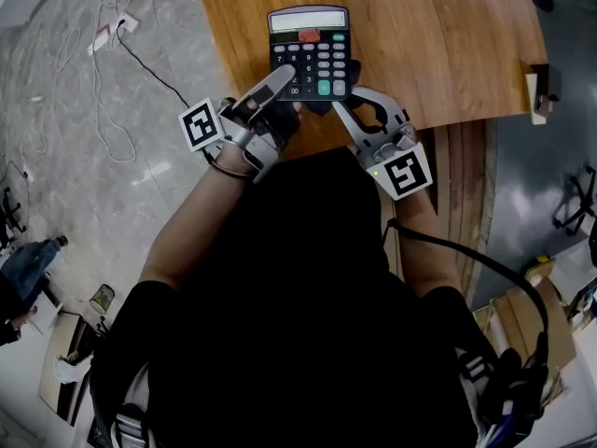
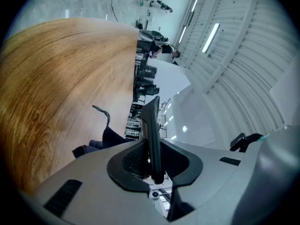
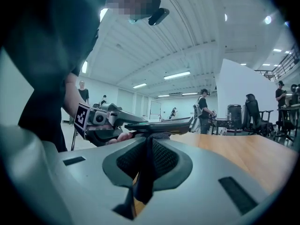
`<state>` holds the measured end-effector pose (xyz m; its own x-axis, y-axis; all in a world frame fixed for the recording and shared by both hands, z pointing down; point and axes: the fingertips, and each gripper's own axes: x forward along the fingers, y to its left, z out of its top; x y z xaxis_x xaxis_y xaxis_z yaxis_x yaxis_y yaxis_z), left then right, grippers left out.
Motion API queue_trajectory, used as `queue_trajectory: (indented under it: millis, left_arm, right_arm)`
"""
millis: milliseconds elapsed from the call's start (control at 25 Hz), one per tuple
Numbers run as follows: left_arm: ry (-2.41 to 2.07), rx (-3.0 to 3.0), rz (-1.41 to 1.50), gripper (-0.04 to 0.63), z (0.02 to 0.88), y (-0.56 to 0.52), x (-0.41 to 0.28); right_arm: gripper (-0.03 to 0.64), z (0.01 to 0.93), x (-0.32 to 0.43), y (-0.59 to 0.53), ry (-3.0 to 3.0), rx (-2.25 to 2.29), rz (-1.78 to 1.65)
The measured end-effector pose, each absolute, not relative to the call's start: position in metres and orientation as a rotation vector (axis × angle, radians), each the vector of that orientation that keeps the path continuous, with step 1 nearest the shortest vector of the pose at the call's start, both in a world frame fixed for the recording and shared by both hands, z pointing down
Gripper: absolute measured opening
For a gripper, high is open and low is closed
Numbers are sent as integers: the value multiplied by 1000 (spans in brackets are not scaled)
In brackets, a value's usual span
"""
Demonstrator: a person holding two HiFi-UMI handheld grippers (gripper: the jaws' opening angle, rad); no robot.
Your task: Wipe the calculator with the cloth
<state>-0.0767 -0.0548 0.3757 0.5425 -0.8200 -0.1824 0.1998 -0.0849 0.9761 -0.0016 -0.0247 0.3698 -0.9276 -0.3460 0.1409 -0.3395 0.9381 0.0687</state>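
Calculator (image 1: pixel 309 52) sits over the near edge of the wooden table (image 1: pixel 448 35), display away from us, keys up. We can't tell whether it rests on the wood or is lifted just off it.

Left gripper (image 2: pixel 153 163): fingers are narrow and clamped on the calculator. In its own view the calculator is a thin dark slab seen edge-on, pinched between the pads. From the head view it grips the calculator's near-left corner, one finger lying across the left key columns. Its marker cube (image 1: pixel 201 124) is just off the table edge, over the floor (image 1: pixel 84 185).

Right gripper (image 3: pixel 147 149): fingers are almost together, holding the cloth (image 3: pixel 144 172), a dark fold that hangs down between the pads. The cloth's top bunches up against the calculator's near edge, right of the left gripper. From the head view this gripper sits at the calculator's near-right corner, and its marker cube (image 1: pixel 406 171) is by the table edge.

The left gripper view also shows the cloth as a dark lump with a loose thread, just beside the calculator over the wood.

The two grippers are close together, one on each near corner of the calculator. Our black top fills the lower part of the head view.

White cables (image 1: pixel 98 110) trail on the grey floor left of the table. In the right gripper view, people (image 3: pixel 204 108) stand in the hall behind and office chairs (image 3: pixel 253 114) are at the right.
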Motion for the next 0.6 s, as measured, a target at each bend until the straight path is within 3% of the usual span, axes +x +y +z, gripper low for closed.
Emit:
queue_trajectory:
  millis: [600]
  left_arm:
    - [-453, 1385, -971, 72, 365, -40, -61]
  right_arm:
    - [37, 365, -2, -77, -2911, 686, -198]
